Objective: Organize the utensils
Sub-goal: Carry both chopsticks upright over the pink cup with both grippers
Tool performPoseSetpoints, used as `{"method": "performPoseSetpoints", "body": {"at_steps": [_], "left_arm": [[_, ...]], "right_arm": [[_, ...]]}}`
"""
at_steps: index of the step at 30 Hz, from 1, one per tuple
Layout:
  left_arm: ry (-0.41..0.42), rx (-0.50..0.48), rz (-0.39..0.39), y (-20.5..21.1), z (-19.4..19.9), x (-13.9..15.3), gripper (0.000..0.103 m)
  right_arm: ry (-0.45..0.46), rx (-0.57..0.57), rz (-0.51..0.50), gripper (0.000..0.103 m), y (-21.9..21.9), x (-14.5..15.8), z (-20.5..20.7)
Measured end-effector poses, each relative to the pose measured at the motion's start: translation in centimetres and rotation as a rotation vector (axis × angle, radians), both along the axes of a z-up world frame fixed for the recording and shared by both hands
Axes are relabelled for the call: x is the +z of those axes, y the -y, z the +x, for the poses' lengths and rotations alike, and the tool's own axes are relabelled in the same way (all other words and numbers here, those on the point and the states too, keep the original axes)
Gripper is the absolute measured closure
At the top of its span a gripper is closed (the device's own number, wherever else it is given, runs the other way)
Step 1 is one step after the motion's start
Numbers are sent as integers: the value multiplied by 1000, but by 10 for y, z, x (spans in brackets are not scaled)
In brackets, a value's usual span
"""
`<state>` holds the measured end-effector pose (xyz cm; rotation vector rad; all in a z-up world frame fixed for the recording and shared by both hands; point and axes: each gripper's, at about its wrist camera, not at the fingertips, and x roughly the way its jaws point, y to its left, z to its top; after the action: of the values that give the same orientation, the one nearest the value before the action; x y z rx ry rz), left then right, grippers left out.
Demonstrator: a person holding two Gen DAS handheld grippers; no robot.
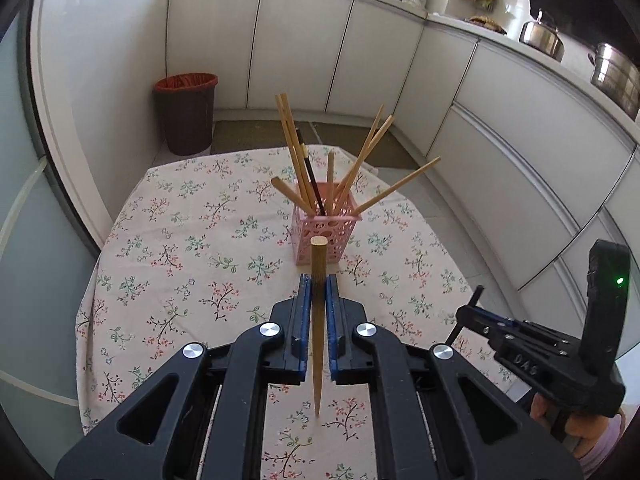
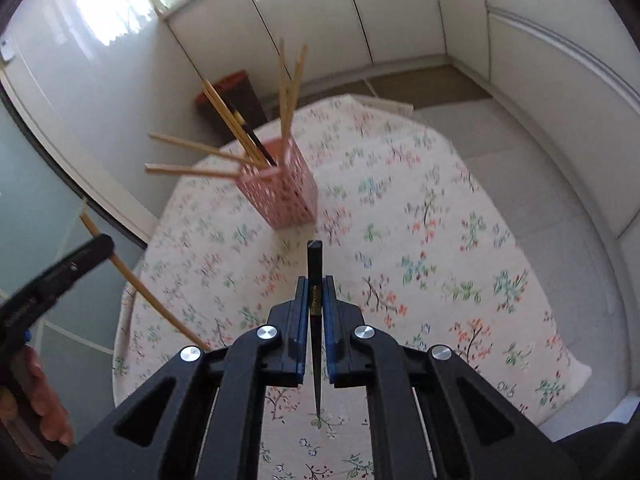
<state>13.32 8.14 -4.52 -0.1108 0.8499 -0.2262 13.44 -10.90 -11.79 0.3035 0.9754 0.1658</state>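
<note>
A pink perforated holder (image 1: 326, 236) stands on the flowered tablecloth and holds several wooden chopsticks and one black one. It also shows in the right wrist view (image 2: 286, 192). My left gripper (image 1: 319, 284) is shut on a wooden chopstick (image 1: 318, 272), held upright just in front of the holder. My right gripper (image 2: 315, 286) is shut on a black chopstick (image 2: 315, 264), held upright in front of and to the right of the holder. The right gripper's body shows at the left view's right edge (image 1: 560, 356); the left gripper and its wooden chopstick (image 2: 136, 280) show at the right view's left edge.
The round table (image 1: 180, 216) is covered by the flowered cloth. A dark bin with a red liner (image 1: 186, 112) stands on the floor behind it. White cabinets surround the table, with pots (image 1: 616, 72) on the counter at right.
</note>
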Motion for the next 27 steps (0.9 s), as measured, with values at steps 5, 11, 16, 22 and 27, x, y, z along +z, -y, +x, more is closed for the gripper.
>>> {"method": "performPoseSetpoints", "body": {"at_steps": [5,11,16,22,27], "left_arm": [[148,29,-54,6,-15,44,97],[281,18,-74,16,-7,111,97],[346,25,-59,25,13,148,97],[402,57,-27,37,48,169,97],[407,88,-6,41,87,159,97]], "right_arm": [[190,14,14,96,16,71,-3],[360,40,25,96,26,153,8],[441,66,29,96,28,195,26],[509,68,27,96,25,215,61],[509,62,38,96,18,201,86]]}}
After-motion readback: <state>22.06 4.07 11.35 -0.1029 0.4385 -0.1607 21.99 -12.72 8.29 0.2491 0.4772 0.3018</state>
